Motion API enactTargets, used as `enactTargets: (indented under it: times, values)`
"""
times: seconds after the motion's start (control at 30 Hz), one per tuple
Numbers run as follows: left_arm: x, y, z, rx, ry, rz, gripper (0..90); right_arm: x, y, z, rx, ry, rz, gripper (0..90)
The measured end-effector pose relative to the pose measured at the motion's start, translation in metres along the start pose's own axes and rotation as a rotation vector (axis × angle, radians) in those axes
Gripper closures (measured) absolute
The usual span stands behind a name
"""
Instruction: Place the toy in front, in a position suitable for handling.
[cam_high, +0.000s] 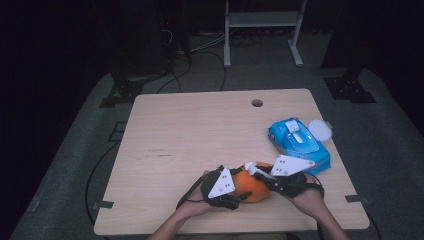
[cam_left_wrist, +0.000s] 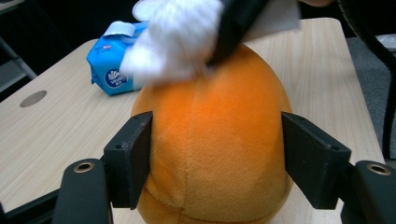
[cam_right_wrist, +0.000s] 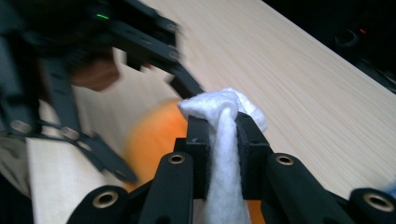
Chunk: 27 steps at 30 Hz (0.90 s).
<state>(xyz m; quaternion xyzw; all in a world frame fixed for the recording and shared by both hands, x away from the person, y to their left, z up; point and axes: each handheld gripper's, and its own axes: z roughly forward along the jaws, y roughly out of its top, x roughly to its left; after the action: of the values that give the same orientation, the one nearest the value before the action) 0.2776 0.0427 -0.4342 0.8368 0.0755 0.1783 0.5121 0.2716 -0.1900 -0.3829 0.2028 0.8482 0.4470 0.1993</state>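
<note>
Gripped between the pads of the left tongs (cam_left_wrist: 217, 158) was an orange plush ball (cam_left_wrist: 215, 149), one black jaw pressed to each of its flanks, so the opening stood moderately wide around it. On top of the ball, the right tongs (cam_right_wrist: 219, 135) were closed nearly tight on a white wet wipe (cam_right_wrist: 224, 154), its bunched end poking out past the jaw tips and touching the orange fabric. Both tongs and the ball sat near the tabletop's (cam_high: 200, 130) front edge, right of its middle. Just beyond them, by the right edge, lay a blue pack of wet wipes (cam_high: 299, 145), with a round white lid (cam_high: 320, 130) beside it at the edge.
</note>
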Motion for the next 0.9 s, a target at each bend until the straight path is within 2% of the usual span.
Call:
enactTargets:
  times: [0.07, 0.1, 0.13, 0.17, 0.2, 0.27, 0.33, 0.4, 0.43, 0.47, 0.57, 0.63, 0.7, 0.73, 0.77, 0.83, 0.9]
  values:
    - [0.003, 0.002, 0.001, -0.009, 0.0, -0.042, 19.6, -0.003, -0.003, -0.002, 0.0, 0.007, 0.018, 77.4]
    - [0.006, 0.004, 0.003, -0.002, -0.002, -0.087, 14.6, -0.001, -0.002, -0.001, 0.0, 0.007, 0.017, 77.4]
    - [0.008, 0.004, 0.004, 0.009, -0.011, -0.11, 10.3, 0.002, -0.001, 0.0, -0.006, 0.022, 0.014, 77.3]
    - [0.008, 0.003, 0.006, 0.021, -0.025, -0.128, 10.4, 0.005, 0.0, 0.002, -0.011, 0.033, 0.015, 77.3]
    - [0.006, 0.001, 0.007, 0.027, -0.021, -0.11, 11.0, 0.01, 0.002, 0.006, -0.013, 0.044, -0.001, 77.3]
    - [0.003, 0.0, 0.006, 0.044, -0.02, -0.075, 17.6, 0.019, 0.004, 0.013, -0.011, 0.076, -0.018, 77.3]
    - [0.004, -0.001, 0.003, 0.049, -0.019, -0.07, 23.3, 0.022, 0.005, 0.016, 0.002, 0.075, -0.044, 77.3]
    - [0.008, -0.002, 0.0, 0.052, -0.017, -0.073, 27.6, 0.017, 0.005, 0.012, -0.002, 0.074, -0.037, 77.3]
    - [0.008, -0.002, 0.0, 0.052, -0.017, -0.073, 29.5, 0.013, 0.004, 0.009, -0.002, 0.059, -0.029, 77.3]
    - [0.013, -0.004, -0.005, 0.049, -0.017, -0.077, 32.9, 0.009, 0.002, 0.005, -0.002, 0.042, -0.021, 77.3]
    - [0.023, -0.01, -0.009, 0.039, -0.023, -0.129, 32.0, -0.007, -0.007, -0.003, -0.006, 0.013, 0.031, 77.3]
    - [0.024, -0.007, -0.008, 0.036, -0.033, -0.15, 25.2, -0.011, -0.011, -0.003, -0.021, 0.028, 0.065, 77.3]
    - [0.021, -0.002, -0.005, 0.034, -0.047, -0.161, 15.3, -0.005, -0.01, 0.001, -0.012, 0.023, 0.052, 77.3]
    - [0.02, 0.0, -0.004, 0.034, -0.049, -0.157, 12.4, -0.001, -0.008, 0.004, -0.026, 0.044, 0.047, 77.3]
    - [0.017, 0.001, -0.002, 0.045, -0.044, -0.137, 12.7, 0.002, -0.006, 0.006, -0.034, 0.066, 0.053, 77.3]
    - [0.016, -0.002, -0.004, 0.047, -0.035, -0.099, 22.1, 0.012, 0.0, 0.01, -0.021, 0.073, 0.014, 77.3]
    - [0.019, -0.004, -0.007, 0.043, -0.042, -0.11, 29.2, 0.013, 0.002, 0.009, -0.019, 0.072, -0.005, 77.3]
